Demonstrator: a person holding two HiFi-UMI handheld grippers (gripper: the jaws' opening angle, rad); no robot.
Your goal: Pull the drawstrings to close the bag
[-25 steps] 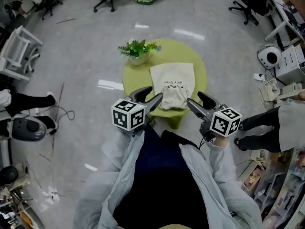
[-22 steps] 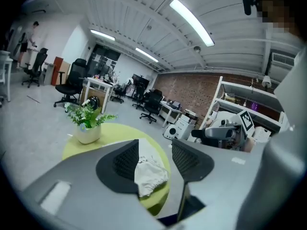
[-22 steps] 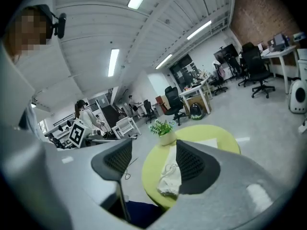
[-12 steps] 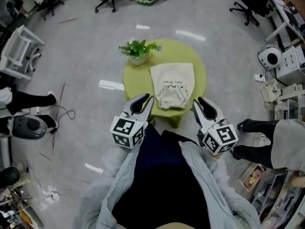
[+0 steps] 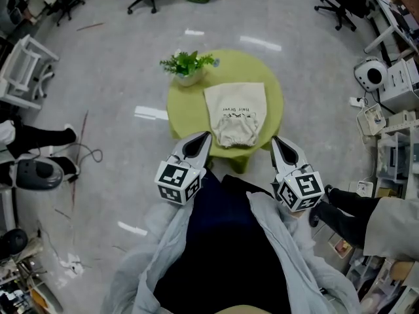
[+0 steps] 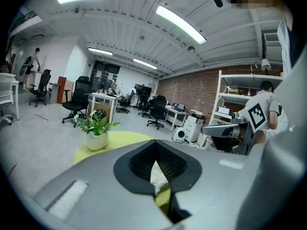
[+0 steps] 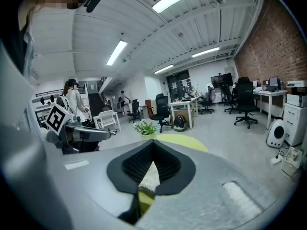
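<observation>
You've drawn both claws off the bag (image 5: 237,113), jaws just closing: left claw (image 5: 201,138) and right claw (image 5: 276,141) are pinched together, empty. Cream, printed, with its mouth puckered toward you, it lies flat on the green desk (image 5: 272,90).

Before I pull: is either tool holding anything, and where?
Nothing that shows: the left tool and right tool have just closed, jaws together, with no drawstring visible between them.
</observation>
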